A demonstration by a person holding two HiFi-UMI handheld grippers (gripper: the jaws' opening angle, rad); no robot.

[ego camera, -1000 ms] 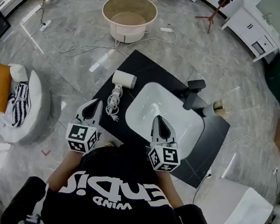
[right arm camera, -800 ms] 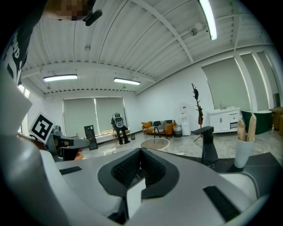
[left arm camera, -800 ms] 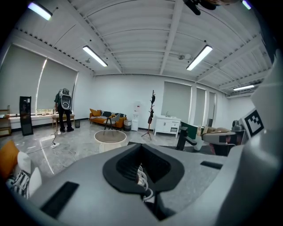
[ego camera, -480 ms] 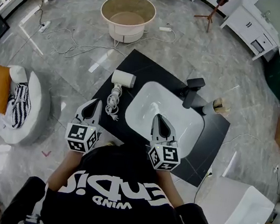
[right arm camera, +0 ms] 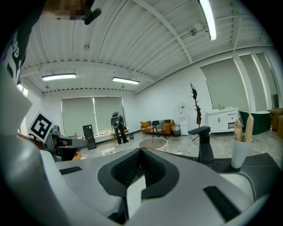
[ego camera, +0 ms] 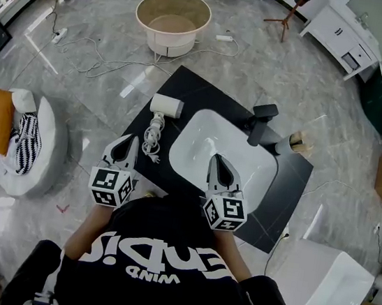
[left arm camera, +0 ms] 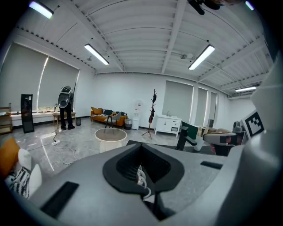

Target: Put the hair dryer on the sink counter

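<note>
Hair dryer [ego camera: 166, 105] already lies on the black tabletop [ego camera: 203, 93] just left of the sink [ego camera: 252, 167], its cord [ego camera: 152, 136] coiled beside it, so I judge the placing done and hold left gripper [ego camera: 131, 141] and right gripper [ego camera: 216, 162] near me, fingers [left arm camera: 84, 172] clenched on nothing.

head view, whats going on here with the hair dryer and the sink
A person holds a tool in each hand, close to the body at the near edge of the black sink counter. The left tool and the right tool are both shut and empty. The hair dryer already lies on the counter, left of the white basin, with its coiled cord beside it. Neither tool touches it.
</note>
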